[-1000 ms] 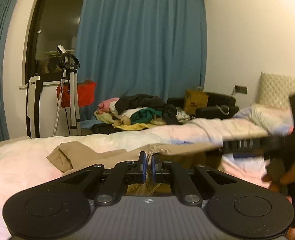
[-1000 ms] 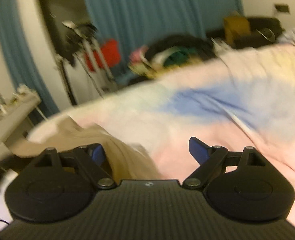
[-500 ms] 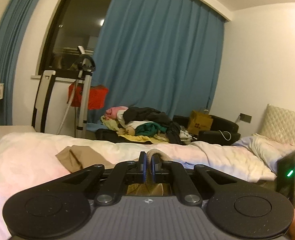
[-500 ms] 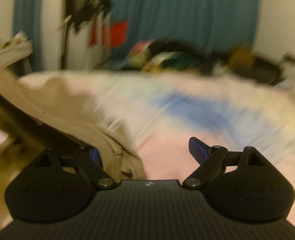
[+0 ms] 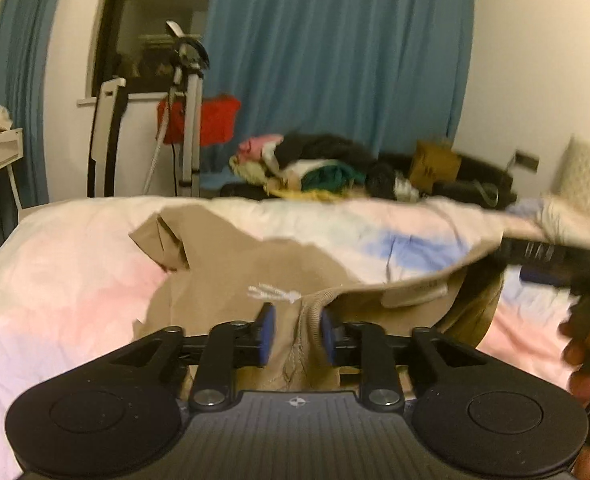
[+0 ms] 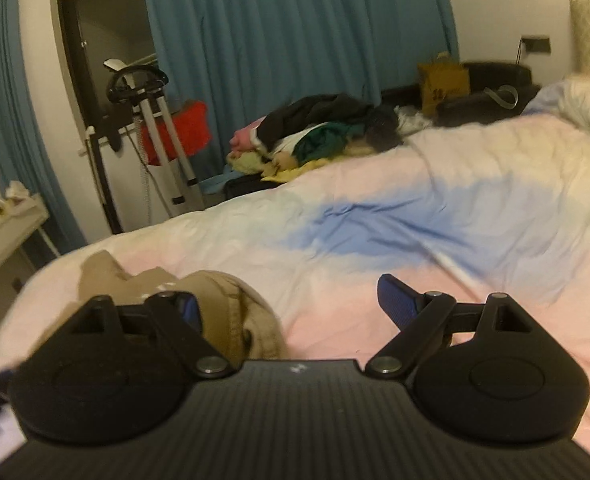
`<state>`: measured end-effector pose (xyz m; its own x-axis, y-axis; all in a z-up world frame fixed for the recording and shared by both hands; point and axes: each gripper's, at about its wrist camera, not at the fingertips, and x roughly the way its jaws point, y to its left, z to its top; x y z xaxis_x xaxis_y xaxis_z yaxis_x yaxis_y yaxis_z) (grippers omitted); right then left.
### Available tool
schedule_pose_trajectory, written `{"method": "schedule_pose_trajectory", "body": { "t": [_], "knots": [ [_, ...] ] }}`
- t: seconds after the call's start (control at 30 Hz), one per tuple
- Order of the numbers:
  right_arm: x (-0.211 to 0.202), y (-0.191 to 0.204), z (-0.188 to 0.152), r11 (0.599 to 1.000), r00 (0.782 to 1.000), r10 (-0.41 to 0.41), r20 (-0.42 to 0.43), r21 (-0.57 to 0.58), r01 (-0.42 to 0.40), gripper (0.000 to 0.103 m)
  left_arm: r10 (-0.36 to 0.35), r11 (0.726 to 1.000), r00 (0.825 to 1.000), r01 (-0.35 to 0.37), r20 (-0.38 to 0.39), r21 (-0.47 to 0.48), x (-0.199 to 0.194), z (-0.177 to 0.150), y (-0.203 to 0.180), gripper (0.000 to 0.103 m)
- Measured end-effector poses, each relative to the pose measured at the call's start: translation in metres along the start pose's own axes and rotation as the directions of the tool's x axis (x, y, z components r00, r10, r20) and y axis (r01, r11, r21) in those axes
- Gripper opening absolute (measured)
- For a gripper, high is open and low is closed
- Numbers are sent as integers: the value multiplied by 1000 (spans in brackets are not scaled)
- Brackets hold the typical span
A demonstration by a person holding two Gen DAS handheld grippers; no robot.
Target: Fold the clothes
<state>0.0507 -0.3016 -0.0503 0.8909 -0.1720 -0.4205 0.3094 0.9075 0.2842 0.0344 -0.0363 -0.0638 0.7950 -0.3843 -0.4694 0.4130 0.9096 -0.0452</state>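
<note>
Lying on the pastel bed (image 5: 67,276), the tan garment (image 5: 231,276) runs its long axis from a crumpled far-left end toward my near side, where its ribbed band sits between my left jaws. My left gripper (image 5: 293,334) has its blue pads parted a little, flanking the bunched band; whether they press it I cannot tell. That hand is plainly the nearer one. To the right, my right gripper (image 6: 291,304) has its jaws spread wide and grips nothing; the garment's rolled edge lies against its left finger (image 6: 189,308), with bare bedcover in the gap. Rightward and farther off the bed lies free of clothes, good room, I judge, for laying a fold.
</note>
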Motion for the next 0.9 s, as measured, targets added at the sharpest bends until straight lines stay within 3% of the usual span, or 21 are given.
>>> {"method": "schedule_pose_trajectory", "body": {
  "t": [0.07, 0.13, 0.2, 0.27, 0.33, 0.47, 0.57, 0.67, 0.8, 0.9],
  "knots": [
    [-3, -1, 1, 999, 1000, 23, 5, 22, -23, 87, 46, 997, 999, -45, -19, 57, 8, -7, -8, 46],
    [-5, -1, 4, 999, 999, 34, 19, 22, -35, 87, 132, 983, 991, -128, -24, 129, 16, -16, -16, 60],
    [-5, -1, 4, 999, 999, 45, 20, 16, -45, 87, 243, 947, 970, -235, -10, 217, 22, -27, -26, 69],
    [-3, -1, 4, 999, 999, 49, 19, 12, -49, 87, 313, 903, 950, -299, 3, 307, 25, -37, -34, 70],
    [-1, 1, 2, 999, 999, 44, 22, -9, -44, 87, 351, 874, 936, -328, 2, 359, 27, -44, -37, 73],
    [-7, 3, 0, 999, 998, 24, 64, -23, -22, 87, 396, 863, 917, -354, -47, 360, 24, -49, -35, 77],
    [-22, 2, 5, 1000, 989, 16, 149, -17, -14, 87, 426, 868, 905, -406, -10, 287, 19, -42, -25, 79],
    [-25, 1, 5, 999, 988, 9, 156, -48, -1, 87, 457, 868, 889, -454, 34, 199, 13, -33, -15, 79],
    [-12, -7, -5, 999, 999, 12, 30, -30, -11, 87, 502, 858, 861, -508, 87, 76, 5, -21, -2, 79],
    [5, -7, -18, 998, 990, 66, -123, 13, -65, 87, 535, 845, 838, -532, 105, -58, -5, -11, 14, 79]
  ]
}}
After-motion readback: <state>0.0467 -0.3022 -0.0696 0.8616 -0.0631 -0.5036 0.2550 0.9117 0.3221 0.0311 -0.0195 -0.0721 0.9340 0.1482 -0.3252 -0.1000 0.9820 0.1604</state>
